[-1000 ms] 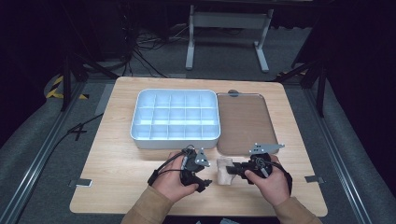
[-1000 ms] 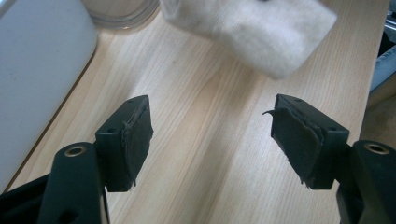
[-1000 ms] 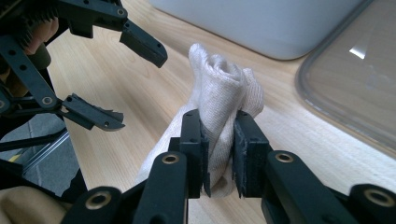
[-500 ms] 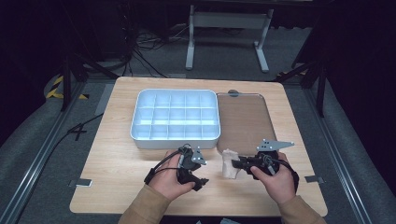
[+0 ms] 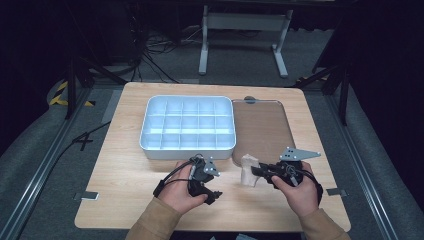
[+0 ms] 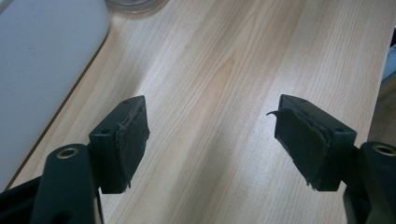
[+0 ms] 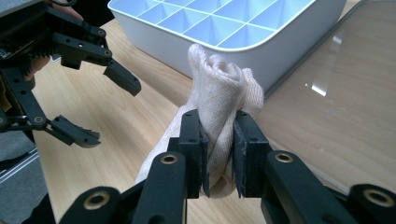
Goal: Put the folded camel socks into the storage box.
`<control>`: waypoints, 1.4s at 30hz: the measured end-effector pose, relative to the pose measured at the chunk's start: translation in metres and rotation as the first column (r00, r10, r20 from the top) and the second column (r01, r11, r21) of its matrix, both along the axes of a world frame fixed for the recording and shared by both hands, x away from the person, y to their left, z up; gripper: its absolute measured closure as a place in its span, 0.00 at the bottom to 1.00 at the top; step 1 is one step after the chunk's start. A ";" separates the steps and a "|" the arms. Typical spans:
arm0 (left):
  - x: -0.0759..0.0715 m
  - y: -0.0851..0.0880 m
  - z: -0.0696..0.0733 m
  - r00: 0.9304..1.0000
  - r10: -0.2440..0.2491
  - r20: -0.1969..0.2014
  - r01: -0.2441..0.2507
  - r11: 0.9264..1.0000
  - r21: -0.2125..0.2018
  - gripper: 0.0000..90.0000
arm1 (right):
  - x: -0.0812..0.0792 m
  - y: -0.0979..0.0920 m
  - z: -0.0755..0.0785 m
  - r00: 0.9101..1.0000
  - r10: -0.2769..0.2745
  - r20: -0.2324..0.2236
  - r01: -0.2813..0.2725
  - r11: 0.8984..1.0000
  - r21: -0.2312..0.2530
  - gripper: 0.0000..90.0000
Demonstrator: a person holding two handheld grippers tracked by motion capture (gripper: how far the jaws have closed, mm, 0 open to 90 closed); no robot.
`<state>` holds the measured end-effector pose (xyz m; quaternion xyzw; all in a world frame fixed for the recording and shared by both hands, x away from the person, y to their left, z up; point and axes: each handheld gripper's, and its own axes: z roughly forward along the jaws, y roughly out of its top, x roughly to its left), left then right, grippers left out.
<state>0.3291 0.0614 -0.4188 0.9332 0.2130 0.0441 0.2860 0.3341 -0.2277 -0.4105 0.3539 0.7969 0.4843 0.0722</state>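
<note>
Cloth (image 7: 219, 102) in right gripper (image 7: 218, 154), no readable writing.

Right tool (image 5: 256, 172) and pinched beige cloth (image 5: 248, 170), perhaps slightly rightward, farther from left tool (image 5: 212, 180).

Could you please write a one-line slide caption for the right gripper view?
Right tongs shut on a rolled beige cloth beside the white divided tray, left tongs open nearby.
</note>
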 end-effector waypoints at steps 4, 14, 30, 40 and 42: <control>0.000 0.002 0.000 1.000 0.005 0.000 -0.005 1.000 0.000 0.29 | 0.000 -0.002 0.002 0.999 -0.010 0.053 0.010 1.000 0.003 0.85; 0.000 0.008 0.003 1.000 0.022 0.009 -0.022 1.000 -0.006 0.29 | 0.004 -0.004 0.005 0.997 -0.016 0.079 0.017 1.000 -0.012 0.85; -0.005 0.041 0.008 0.993 0.118 0.020 -0.118 0.993 -0.022 0.28 | 0.032 -0.001 0.019 0.997 0.036 0.068 -0.032 0.998 -0.056 0.85; -0.011 0.062 0.013 0.978 0.203 0.050 -0.202 0.979 -0.028 0.29 | 0.053 0.004 0.038 0.993 0.080 0.082 -0.071 0.992 -0.106 0.84; -0.013 0.065 0.012 0.975 0.220 0.042 -0.219 0.975 -0.032 0.29 | 0.057 0.005 0.040 0.992 0.093 0.081 -0.084 0.991 -0.106 0.84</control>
